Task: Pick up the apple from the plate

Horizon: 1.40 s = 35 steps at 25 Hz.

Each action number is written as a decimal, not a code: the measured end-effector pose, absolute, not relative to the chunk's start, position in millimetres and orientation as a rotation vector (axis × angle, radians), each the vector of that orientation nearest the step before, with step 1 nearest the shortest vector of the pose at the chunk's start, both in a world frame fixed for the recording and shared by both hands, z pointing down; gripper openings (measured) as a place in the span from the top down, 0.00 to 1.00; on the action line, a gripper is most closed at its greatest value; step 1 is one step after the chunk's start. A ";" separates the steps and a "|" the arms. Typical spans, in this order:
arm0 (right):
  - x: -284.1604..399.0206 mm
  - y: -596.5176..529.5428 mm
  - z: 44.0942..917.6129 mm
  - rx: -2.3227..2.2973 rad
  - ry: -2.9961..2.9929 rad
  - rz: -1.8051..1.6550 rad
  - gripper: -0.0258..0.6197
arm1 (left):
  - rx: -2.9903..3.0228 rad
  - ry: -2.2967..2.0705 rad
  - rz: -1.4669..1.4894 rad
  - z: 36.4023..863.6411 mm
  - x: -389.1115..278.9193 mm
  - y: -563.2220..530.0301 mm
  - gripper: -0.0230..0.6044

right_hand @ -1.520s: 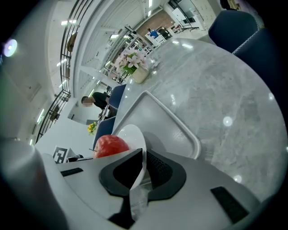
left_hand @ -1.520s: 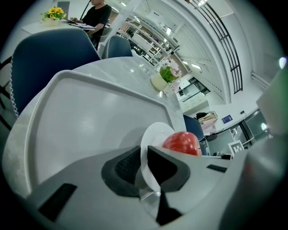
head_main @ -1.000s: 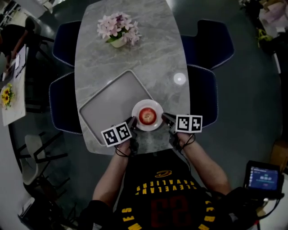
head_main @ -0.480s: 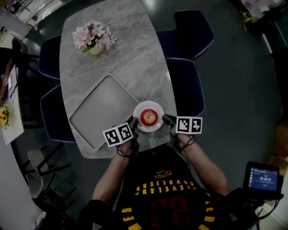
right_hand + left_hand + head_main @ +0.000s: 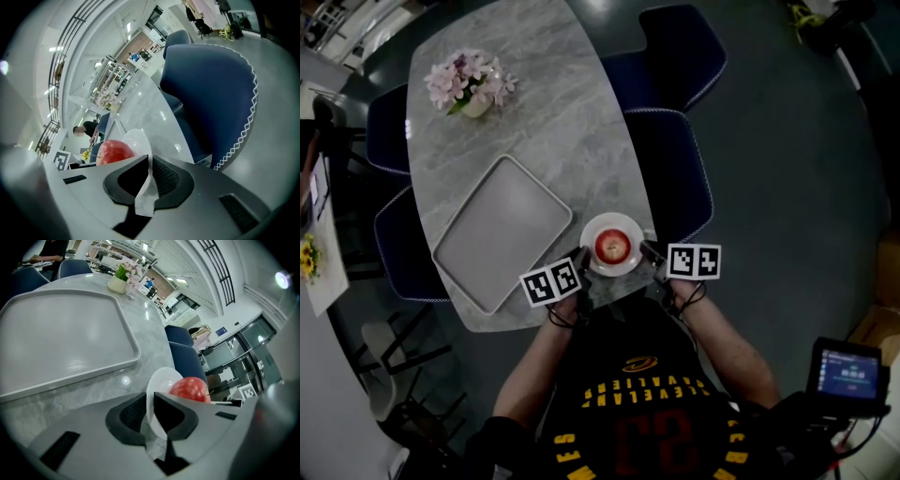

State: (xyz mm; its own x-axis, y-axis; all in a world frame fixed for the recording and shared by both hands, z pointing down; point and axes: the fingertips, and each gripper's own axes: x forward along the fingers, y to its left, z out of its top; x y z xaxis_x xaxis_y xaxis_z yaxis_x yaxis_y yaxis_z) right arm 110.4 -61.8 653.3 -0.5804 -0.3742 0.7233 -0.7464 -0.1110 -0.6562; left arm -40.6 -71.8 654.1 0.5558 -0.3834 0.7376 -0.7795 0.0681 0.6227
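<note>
The left gripper [image 5: 150,409] is clamped on the rim of the white plate [image 5: 158,379]. Its jaws are drawn narrow, and the thin edge of the plate stands in the slot between them. The right gripper [image 5: 149,176] grips the opposite rim in the same way, its jaws close together with the plate's edge pinched between them.

Just past each pair of jaws the red apple [image 5: 190,389] sits in the middle of the plate, untouched by either gripper. It lies ahead and to the right of the left gripper's jaws, and ahead and to the left of the right gripper's. In the head view the apple lies midway between the two grippers, with the plate over the near edge of the grey marble table [image 5: 553,112].

To the left of the left gripper, and running on beyond it, a pale grey tray [image 5: 70,333] lies flat on the table, just beside the plate. To the right of the right gripper a blue chair [image 5: 211,84] with white stitching along its edge is drawn up to the table. Well beyond the tray, at the table's far end, stands a pot of pink flowers [image 5: 469,82].
</note>
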 end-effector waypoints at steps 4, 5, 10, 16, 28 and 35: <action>120.0 -51.7 662.2 1.250 -1.836 1.747 0.90 | 1.546 -1.017 0.426 662.5 -30.8 -64.8 0.88; 121.8 -49.3 664.8 1.253 -1.830 1.748 0.90 | 1.547 -1.014 0.433 664.6 -29.0 -63.0 0.88; 124.1 -39.5 674.9 1.249 -1.803 1.754 0.90 | 1.541 -1.005 0.465 673.4 -26.1 -54.4 0.88; 120.7 -33.5 684.8 1.238 -1.781 1.767 0.90 | 1.537 -1.007 0.494 682.6 -29.3 -48.9 0.88; 120.2 -33.1 691.7 1.229 -1.794 1.767 0.90 | 1.561 -1.006 0.518 686.3 -29.1 -50.0 0.88; 120.0 -34.7 691.6 1.241 -1.820 1.661 0.90 | 1.604 -1.063 0.536 684.5 -32.6 -52.7 0.88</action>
State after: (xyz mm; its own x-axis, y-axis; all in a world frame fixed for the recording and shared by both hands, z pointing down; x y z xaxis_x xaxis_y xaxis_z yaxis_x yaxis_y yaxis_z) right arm 120.0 -34.7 691.6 -0.5374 -0.3476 0.7684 -0.7970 -0.0886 -0.5975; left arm -32.6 -52.7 684.5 0.4977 -0.3600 0.7891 -0.8485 -0.0134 0.5290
